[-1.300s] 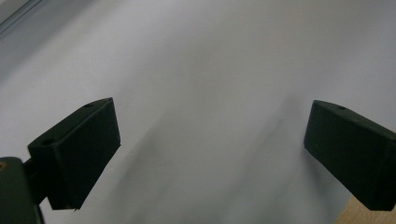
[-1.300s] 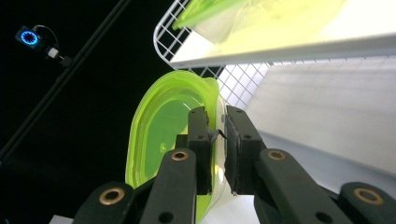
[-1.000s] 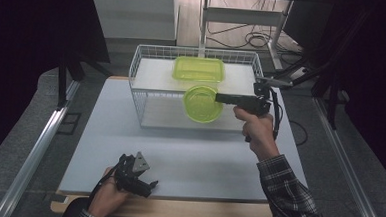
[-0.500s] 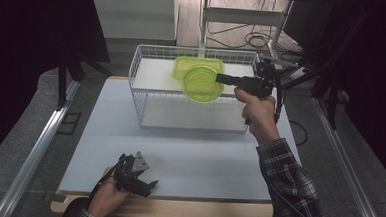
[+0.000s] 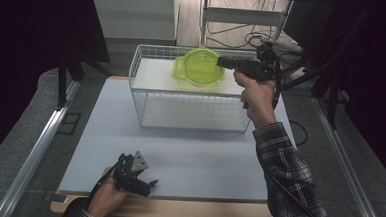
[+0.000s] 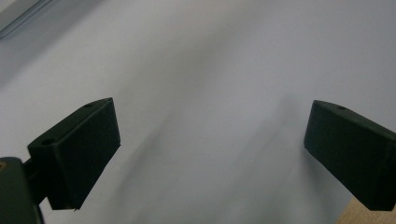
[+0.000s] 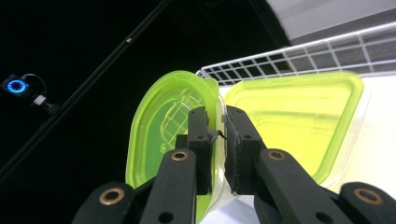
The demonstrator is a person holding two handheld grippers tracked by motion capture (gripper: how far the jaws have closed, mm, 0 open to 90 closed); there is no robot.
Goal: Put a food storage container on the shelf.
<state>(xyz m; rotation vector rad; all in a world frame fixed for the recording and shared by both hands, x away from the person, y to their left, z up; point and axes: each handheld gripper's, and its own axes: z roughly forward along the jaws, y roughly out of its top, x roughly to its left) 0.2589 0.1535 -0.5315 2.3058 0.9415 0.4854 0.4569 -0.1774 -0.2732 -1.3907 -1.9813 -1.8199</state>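
while the left tongs (image 5: pixel 144 182) rest at the near edge of the desk (image 5: pixel 193 158) with their jaws spread wide and only bare desk surface between them, the right tongs (image 5: pixel 222 63) are held up over the white wire basket (image 5: pixel 190 113), well apart from the left ones. their jaws are pinched shut on the rim of a green bowl (image 5: pixel 199 66), seen close in the right gripper view as two black pads (image 7: pixel 200 135) clamping the thin wall, one pad inside the bowl and one outside. the bowl hangs tilted on edge from the tips of the right tongs, its opening turned toward the high camera. just beyond the right tongs' tips, a green rectangular container (image 7: pixel 299 112) lies in the basket, close beside the bowl.
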